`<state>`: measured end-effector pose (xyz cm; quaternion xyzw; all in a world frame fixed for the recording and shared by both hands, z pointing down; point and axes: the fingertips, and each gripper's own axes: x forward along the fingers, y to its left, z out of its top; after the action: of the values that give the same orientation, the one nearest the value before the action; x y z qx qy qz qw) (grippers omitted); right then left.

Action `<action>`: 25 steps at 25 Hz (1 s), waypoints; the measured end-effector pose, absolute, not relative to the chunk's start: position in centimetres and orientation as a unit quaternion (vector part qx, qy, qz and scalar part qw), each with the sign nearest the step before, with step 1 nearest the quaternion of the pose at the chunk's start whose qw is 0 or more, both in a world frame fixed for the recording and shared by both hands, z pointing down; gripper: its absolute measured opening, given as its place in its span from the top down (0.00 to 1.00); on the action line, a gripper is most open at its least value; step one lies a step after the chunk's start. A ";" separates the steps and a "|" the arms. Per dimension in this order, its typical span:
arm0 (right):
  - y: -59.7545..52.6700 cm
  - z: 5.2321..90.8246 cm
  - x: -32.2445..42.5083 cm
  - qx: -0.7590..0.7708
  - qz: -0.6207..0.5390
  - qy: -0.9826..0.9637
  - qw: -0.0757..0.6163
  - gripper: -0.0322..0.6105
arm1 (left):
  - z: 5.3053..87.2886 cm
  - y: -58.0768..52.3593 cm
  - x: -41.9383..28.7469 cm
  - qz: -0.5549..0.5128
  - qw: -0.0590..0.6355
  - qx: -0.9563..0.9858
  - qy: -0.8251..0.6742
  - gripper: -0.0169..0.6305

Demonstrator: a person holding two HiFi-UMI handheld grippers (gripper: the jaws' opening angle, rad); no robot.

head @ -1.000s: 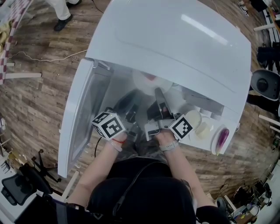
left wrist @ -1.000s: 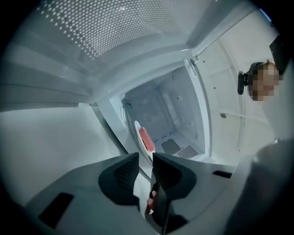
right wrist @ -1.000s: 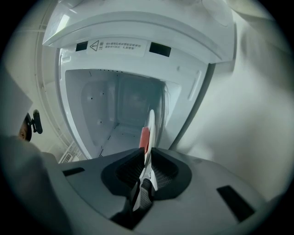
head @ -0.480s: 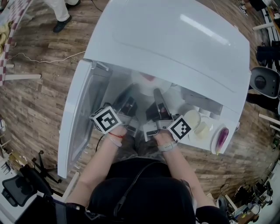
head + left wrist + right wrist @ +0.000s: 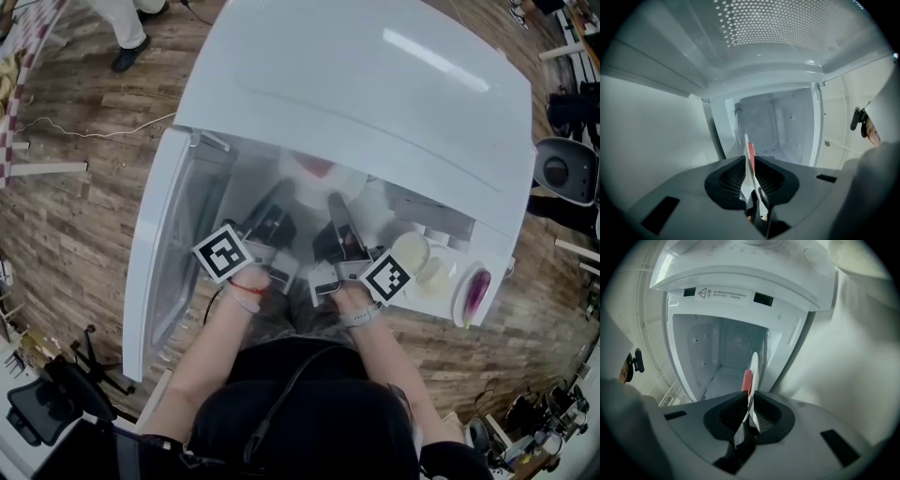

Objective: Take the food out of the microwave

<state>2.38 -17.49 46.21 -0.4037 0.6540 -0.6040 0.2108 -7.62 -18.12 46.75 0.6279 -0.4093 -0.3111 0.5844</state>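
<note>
A white plate with red food on it sits at the mouth of the open white microwave in the head view. My left gripper is shut on the plate's left rim. My right gripper is shut on its right rim. In the left gripper view the plate's thin white rim with a red streak stands edge-on between the dark pads, with the microwave's cavity behind. The right gripper view shows the same rim clamped, facing the cavity.
The microwave door hangs open to the left. The control panel with round knobs is at the right, a purple object beside it. The floor is wood planks. A person's legs stand at top left, and a chair at right.
My left gripper has rolled and shifted a little forward and up along the plate's left side. The right gripper has kept still on the plate.
</note>
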 end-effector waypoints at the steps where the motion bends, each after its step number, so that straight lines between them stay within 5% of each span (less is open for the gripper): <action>1: -17.5 46.2 2.4 -0.403 -0.603 0.656 0.211 0.87 | 46.7 -18.1 -7.5 -0.314 0.586 0.626 -0.408 0.88; 25: -14.3 45.9 3.0 -0.401 -0.581 0.679 0.199 0.87 | 46.7 -14.5 -6.8 -0.299 0.585 0.635 -0.406 0.91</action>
<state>2.97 -14.28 45.93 -0.4014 0.6792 -0.5814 0.1986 -6.81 -14.48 46.73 0.6352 -0.4058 -0.2994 0.5849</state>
